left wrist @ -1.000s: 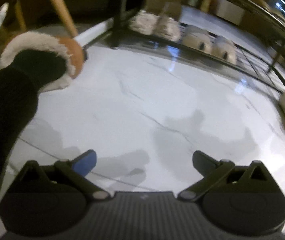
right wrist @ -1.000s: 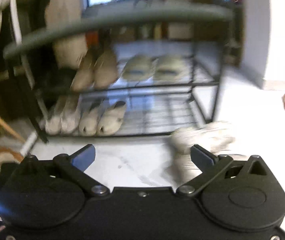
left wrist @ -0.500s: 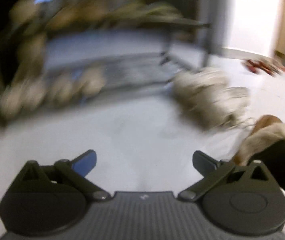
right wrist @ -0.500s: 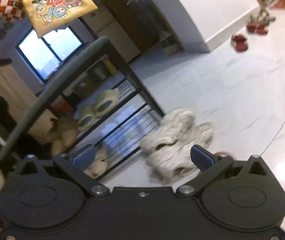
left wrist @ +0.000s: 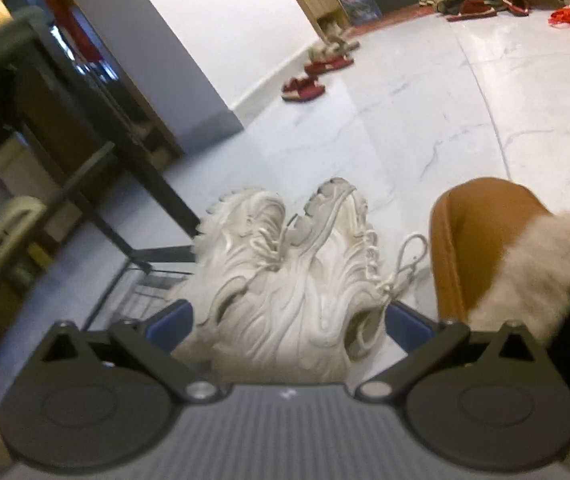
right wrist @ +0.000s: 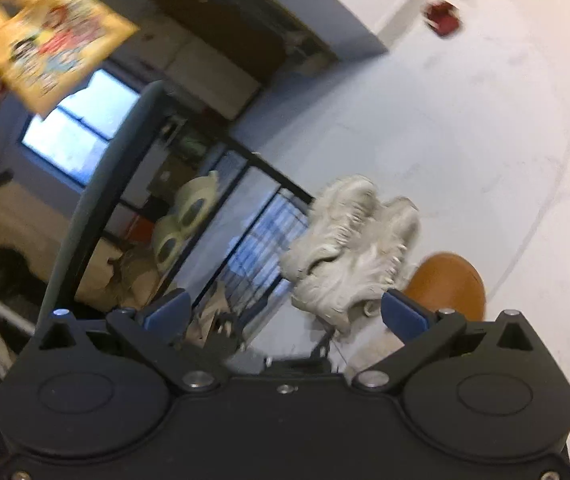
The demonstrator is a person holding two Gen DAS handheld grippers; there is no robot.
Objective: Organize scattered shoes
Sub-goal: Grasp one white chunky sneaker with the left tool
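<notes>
A pair of chunky white sneakers [left wrist: 289, 272] lies on the marble floor beside the end of a black wire shoe rack [left wrist: 85, 184]. My left gripper [left wrist: 285, 320] is open, its blue-tipped fingers on either side of the sneakers' near ends, not closed on them. My right gripper [right wrist: 285, 312] is open and empty, higher up, with the sneakers [right wrist: 349, 248] ahead of it. The rack [right wrist: 125, 184] holds pale slippers [right wrist: 181, 224] and beige shoes.
A brown fur-lined boot [left wrist: 497, 248] on a black-clad leg stands right of the sneakers, also seen in the right wrist view [right wrist: 449, 284]. Red slippers [left wrist: 305, 88] lie by the white wall. A yellow cartoon bag [right wrist: 49, 36] hangs above the rack.
Both grippers swung right, from the rack front to its end. The left gripper came down around the white sneakers. Both stayed open.
</notes>
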